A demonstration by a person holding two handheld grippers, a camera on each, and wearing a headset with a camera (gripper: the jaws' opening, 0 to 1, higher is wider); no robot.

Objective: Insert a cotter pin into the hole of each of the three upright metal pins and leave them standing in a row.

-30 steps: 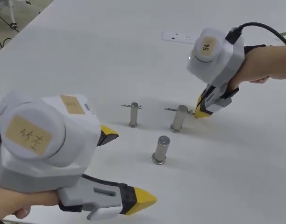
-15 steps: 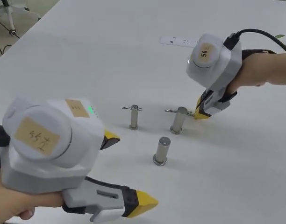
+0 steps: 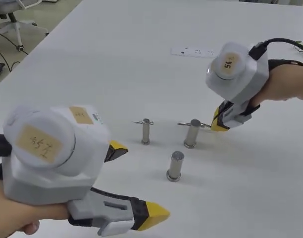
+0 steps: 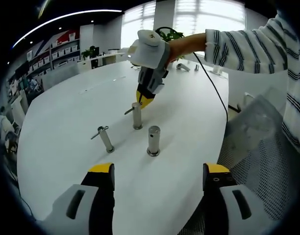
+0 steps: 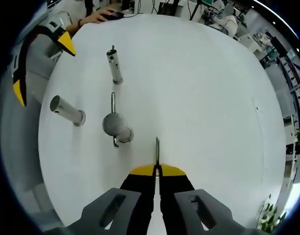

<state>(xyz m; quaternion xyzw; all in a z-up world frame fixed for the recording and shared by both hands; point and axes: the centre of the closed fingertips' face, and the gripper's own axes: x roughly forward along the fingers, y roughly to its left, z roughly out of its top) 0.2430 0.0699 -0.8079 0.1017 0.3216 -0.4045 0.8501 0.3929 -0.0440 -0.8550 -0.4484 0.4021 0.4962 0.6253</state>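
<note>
Yellow-tipped R gripper jaws pinch cotter pin (L gripper jaws spread)

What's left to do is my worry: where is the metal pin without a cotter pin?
Head view, centre: the bare pin stands upright, nearer the person than the left pin and the right pin, both fitted.

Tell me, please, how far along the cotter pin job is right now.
Done: the left pin and the right pin both look pinned through the top. In hand: the right gripper is shut on a third cotter pin, close beside the right pin. Left: the front pin is bare and stands ahead of the other two, out of line. The left gripper is open.
</note>
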